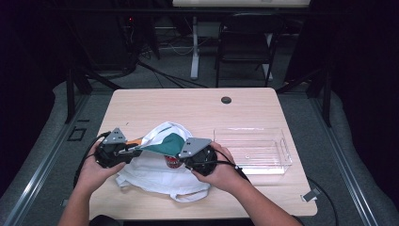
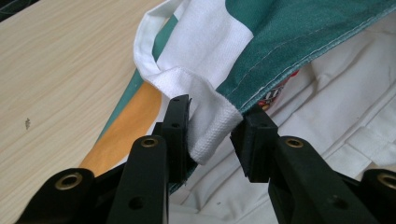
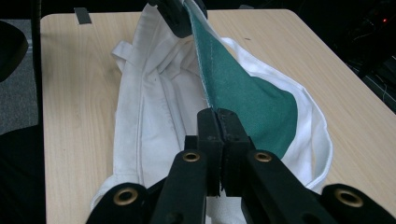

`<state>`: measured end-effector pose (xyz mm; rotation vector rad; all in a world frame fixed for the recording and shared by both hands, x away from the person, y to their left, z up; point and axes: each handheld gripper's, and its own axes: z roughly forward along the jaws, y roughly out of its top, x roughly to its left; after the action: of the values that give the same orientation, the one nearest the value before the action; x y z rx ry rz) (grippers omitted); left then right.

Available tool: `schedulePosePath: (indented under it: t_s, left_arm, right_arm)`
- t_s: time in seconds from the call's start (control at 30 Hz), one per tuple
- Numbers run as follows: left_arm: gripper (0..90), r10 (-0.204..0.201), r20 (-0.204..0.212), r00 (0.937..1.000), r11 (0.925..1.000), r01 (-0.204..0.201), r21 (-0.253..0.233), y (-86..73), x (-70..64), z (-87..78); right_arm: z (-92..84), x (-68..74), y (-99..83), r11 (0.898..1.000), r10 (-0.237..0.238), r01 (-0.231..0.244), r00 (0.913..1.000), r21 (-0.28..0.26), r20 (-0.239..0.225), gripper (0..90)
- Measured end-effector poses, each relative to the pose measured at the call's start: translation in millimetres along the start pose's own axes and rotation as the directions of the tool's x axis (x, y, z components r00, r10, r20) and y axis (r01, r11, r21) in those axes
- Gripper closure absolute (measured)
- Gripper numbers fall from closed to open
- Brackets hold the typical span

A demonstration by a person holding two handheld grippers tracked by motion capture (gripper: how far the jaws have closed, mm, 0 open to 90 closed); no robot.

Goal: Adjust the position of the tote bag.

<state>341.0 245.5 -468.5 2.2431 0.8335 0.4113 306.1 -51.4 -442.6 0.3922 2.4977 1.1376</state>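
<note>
1. Nearest to us in the left gripper view, the left gripper (image 2: 212, 128) has its two black jaws standing partly apart, with the white folded hem of a cloth bag (image 2: 299, 42) hanging down between them. One jaw touches the hem on its side; the other stands just beside it, so we read no firm pinch here.
2. In the right gripper view, we see the right gripper (image 3: 219, 114) with its jaws pressed together on the green panel's stitched edge of the bag (image 3: 154, 116), holding it taut and lifted.
3. From the high view, we find the bag (image 1: 155, 174) lying on the near half of the wooden table (image 1: 188, 106), its white body spread flat while the green and white top edge is raised between the two grippers.
4. The left gripper (image 1: 131, 149) sits at the bag's left end and the right gripper (image 1: 181, 155) at its right, each held in a hand; a bit of orange cloth shows near the left one.
5. A clear plastic bin (image 1: 254, 150) stands on the table just to the right of the bag, near the right hand.
6. A small dark grommet hole (image 1: 226, 100) marks the table's far side, well apart from the bag.
</note>
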Motion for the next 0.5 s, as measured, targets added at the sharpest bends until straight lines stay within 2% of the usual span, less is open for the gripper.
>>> schedulePosePath:
  t_s: [0.1, 0.3, 0.37, 0.5]
  left_arm:
    - [68.5, -0.002, -0.007, 1.0000, 1.0000, 0.002, -0.001, 1.8, 0.2, 0.0]
    - [68.8, -0.005, -0.016, 0.9999, 1.0000, 0.005, -0.008, 5.4, 0.9, -0.8]
    - [68.8, -0.006, -0.020, 0.9998, 0.9999, 0.006, -0.011, 6.4, 1.3, -1.4]
    - [68.8, -0.007, -0.026, 0.9996, 0.9999, 0.007, -0.014, 9.1, 2.5, -1.7]
  right_arm:
    - [0.2, 0.8, -0.1, 1.000, 0.006, -0.006, 0.9997, 0.003, -0.023, 87.0]
    - [2.4, 6.3, 0.7, 1.000, -0.006, 0.006, 0.9993, 0.005, -0.036, 77.1]
    - [5.0, 8.8, 0.3, 1.000, -0.009, 0.009, 0.9996, -0.001, -0.026, 71.8]
    - [6.1, 8.1, 0.5, 1.000, -0.020, 0.020, 0.9997, 0.008, -0.013, 69.9]
